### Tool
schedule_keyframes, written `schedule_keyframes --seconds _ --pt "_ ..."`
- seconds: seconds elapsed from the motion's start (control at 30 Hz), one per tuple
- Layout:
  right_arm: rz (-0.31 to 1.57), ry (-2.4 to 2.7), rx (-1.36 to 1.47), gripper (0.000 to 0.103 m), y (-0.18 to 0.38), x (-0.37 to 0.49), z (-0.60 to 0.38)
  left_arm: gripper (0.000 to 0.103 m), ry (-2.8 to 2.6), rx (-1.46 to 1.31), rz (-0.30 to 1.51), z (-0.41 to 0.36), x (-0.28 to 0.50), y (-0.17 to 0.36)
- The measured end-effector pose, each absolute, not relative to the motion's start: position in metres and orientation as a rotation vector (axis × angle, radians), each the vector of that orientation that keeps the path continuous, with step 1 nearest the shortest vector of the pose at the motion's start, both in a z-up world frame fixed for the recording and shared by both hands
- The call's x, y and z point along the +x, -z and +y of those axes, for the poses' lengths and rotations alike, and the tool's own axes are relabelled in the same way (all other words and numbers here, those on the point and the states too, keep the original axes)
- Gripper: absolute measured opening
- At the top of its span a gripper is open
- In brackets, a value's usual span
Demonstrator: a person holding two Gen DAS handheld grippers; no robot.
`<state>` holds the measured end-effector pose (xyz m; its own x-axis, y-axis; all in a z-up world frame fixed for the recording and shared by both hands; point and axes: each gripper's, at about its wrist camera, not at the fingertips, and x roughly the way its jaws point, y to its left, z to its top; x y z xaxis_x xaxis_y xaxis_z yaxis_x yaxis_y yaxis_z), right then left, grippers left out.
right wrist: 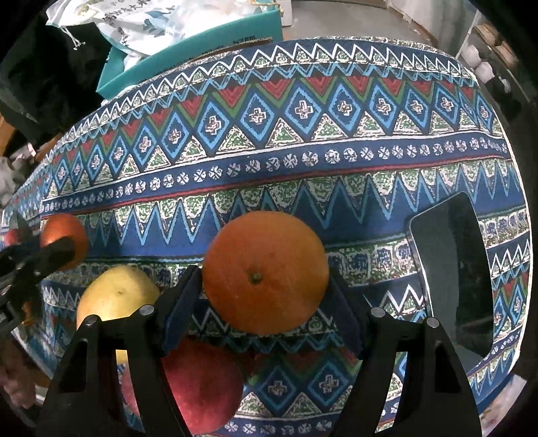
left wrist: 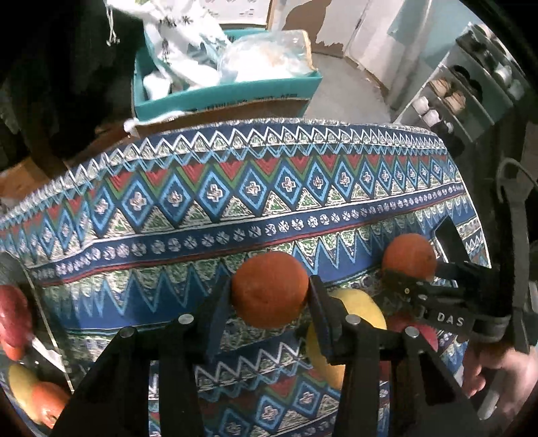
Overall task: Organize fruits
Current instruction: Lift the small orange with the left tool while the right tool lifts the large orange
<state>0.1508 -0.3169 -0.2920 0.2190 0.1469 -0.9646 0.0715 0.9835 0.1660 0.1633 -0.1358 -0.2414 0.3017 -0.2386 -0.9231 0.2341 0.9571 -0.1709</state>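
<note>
Only clear text: "DAS", white letters on a black band on the right gripper point(left wrist: 403, 269), seen from the left wrist view. Teal box point(left wrist: 228, 94) has a line of small print along its front edge, too blurred to read in either view. White bag point(right wrist: 134, 23) in the box carries dark printed characters, too small to read. No other labels or numbers readable.
</note>
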Motion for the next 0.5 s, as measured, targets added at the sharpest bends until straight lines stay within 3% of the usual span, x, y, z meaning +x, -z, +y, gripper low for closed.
schedule_keyframes --seconds 0.23,0.5 --pt "1.341 -0.047 0.159 0.069 0.296 0.150 -0.318 0.046 0.297 -0.012 1.221 -0.127 0.158 0.238" --pt "1.241 -0.034 0.045 0.068 0.268 0.137 -0.303 0.046 0.289 -0.014 1.173 -0.122 0.147 0.216"
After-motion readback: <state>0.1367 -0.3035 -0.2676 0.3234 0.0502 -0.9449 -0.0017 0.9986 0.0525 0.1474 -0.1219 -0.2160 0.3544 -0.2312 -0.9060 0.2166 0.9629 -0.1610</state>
